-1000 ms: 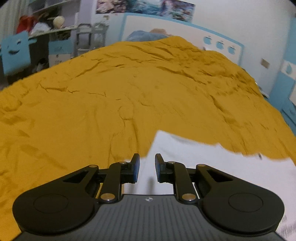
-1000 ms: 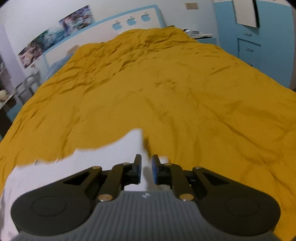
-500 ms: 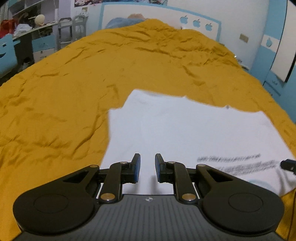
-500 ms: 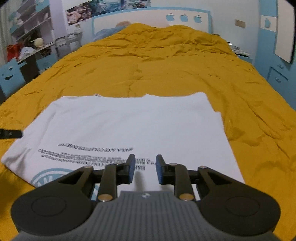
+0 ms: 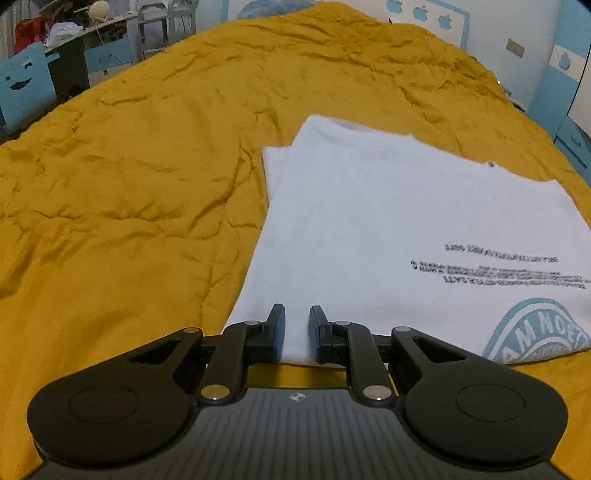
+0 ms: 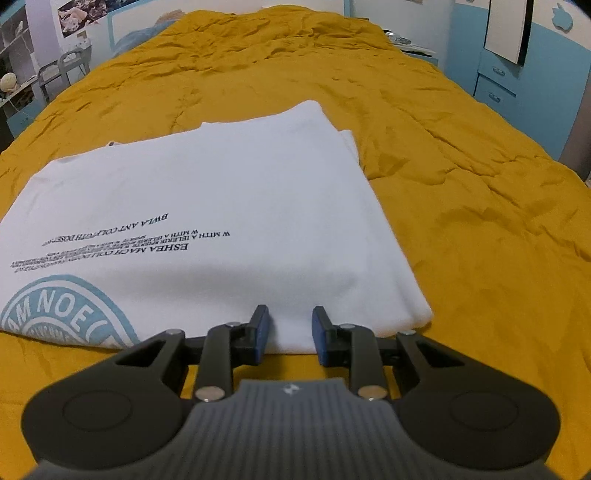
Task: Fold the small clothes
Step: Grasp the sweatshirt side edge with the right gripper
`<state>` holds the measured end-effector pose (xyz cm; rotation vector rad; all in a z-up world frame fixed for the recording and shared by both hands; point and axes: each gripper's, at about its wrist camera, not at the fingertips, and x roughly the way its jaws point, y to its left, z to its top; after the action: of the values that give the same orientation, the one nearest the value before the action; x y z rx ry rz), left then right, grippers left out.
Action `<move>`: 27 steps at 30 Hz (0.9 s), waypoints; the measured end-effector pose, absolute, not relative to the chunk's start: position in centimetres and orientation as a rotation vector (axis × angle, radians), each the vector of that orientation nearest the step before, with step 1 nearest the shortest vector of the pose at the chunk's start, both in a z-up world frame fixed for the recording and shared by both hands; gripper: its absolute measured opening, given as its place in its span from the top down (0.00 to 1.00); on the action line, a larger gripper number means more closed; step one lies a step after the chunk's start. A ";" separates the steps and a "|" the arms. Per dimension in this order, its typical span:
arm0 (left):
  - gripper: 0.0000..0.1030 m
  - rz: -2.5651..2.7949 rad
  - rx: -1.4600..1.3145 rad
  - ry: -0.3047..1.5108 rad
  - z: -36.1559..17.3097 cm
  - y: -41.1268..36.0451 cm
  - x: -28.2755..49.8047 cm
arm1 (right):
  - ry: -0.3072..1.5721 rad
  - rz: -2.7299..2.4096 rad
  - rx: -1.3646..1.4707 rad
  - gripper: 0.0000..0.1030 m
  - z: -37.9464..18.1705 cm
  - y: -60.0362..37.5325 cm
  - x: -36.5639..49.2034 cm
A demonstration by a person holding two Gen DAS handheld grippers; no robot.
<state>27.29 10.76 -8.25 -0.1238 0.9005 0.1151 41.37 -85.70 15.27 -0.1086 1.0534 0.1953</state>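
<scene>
Hovering at the near edge of the folded white T-shirt, the left gripper holds its blue-padded fingers a little apart, with the shirt's near hem seen in the gap between them; the pads do not appear to press on the cloth. In the right wrist view, the right gripper stands at the same near edge, closer to the shirt's right corner, its fingers spread somewhat wider and nothing gripped between them, the white fabric showing through the gap.

The shirt lies flat on the wrinkled mustard-yellow bedspread, folded into a rough rectangle with layered edges visible along its side. Lines of black lettering run across it, upside down from the grippers' side, and a pale blue round emblem sits at the near hem between the two grippers.

Beyond the shirt the bedspread stretches away to a white and blue headboard with apple shapes. To the far left stand a desk with clutter and a blue chair; blue drawers stand to the far right.
</scene>
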 end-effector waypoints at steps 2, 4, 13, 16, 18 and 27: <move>0.81 0.105 -0.129 0.873 -7.3 10.8 26.9 | 1.049 0.200 -0.097 0.79 16.0 -85.8 41.3; 0.81 0.096 -0.126 0.849 -6.5 10.7 26.7 | 1.044 0.208 -0.081 0.74 16.6 -85.9 41.9; 0.80 0.040 -0.136 0.810 -4.6 8.8 29.2 | 1.005 0.270 -0.025 0.46 19.5 -86.9 43.1; 0.80 0.026 -0.142 0.811 -4.9 8.3 30.3 | 1.006 0.265 -0.017 0.42 19.1 -86.9 44.1; 0.80 0.015 -0.146 0.812 -5.2 7.9 31.0 | 1.007 0.263 -0.001 0.37 18.8 -87.0 44.7; 0.80 -0.047 -0.177 0.818 -6.6 6.4 35.2 | 1.044 0.222 0.104 0.30 16.4 -87.8 49.7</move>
<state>35.24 6.40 -6.62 -0.1775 0.8183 -0.0473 49.74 -87.81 16.43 0.1041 1.0440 0.2222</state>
